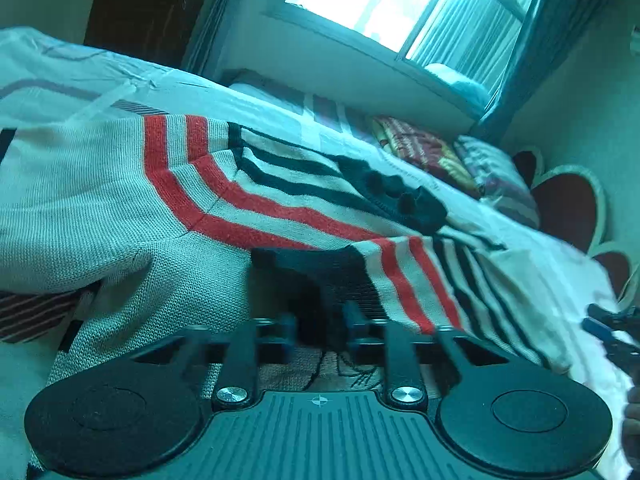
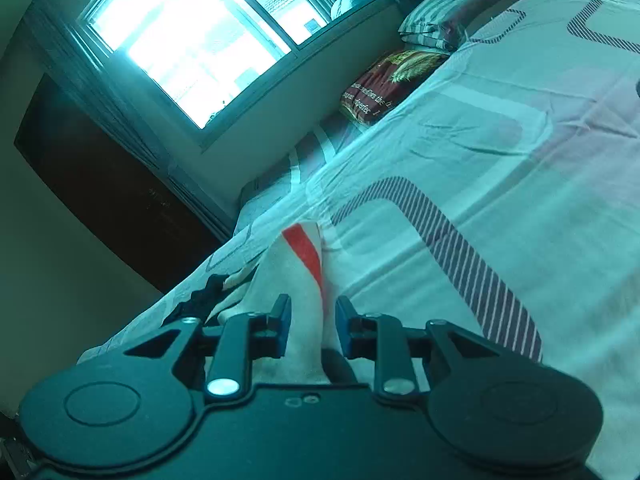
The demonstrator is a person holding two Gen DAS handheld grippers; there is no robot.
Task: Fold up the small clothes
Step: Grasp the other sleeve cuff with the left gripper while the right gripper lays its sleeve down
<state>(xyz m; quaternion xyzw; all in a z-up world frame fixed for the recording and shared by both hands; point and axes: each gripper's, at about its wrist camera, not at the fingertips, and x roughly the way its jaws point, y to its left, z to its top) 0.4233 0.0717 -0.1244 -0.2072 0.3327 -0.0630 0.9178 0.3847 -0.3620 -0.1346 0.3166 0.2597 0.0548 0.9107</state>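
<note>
A small knit sweater (image 1: pixel 120 200), cream with red and dark stripes and a dark collar (image 1: pixel 392 196), lies on the bed. My left gripper (image 1: pixel 318 320) is shut on a dark-edged fold of the sweater and holds it lifted. In the right wrist view a cream and red part of the sweater (image 2: pixel 296 280) lies between the fingers (image 2: pixel 282 320) of my right gripper (image 2: pixel 310 320), which stand a little apart around the cloth. The right gripper also shows at the right edge of the left wrist view (image 1: pixel 616 332).
The bed sheet (image 2: pixel 480 160) is white with striped shapes. Folded cloths and pillows (image 1: pixel 440 152) lie at the bed's far end under a window (image 2: pixel 192 40). A dark wardrobe (image 2: pixel 100 184) stands by the wall. A headboard with red panels (image 1: pixel 568 200) is at the right.
</note>
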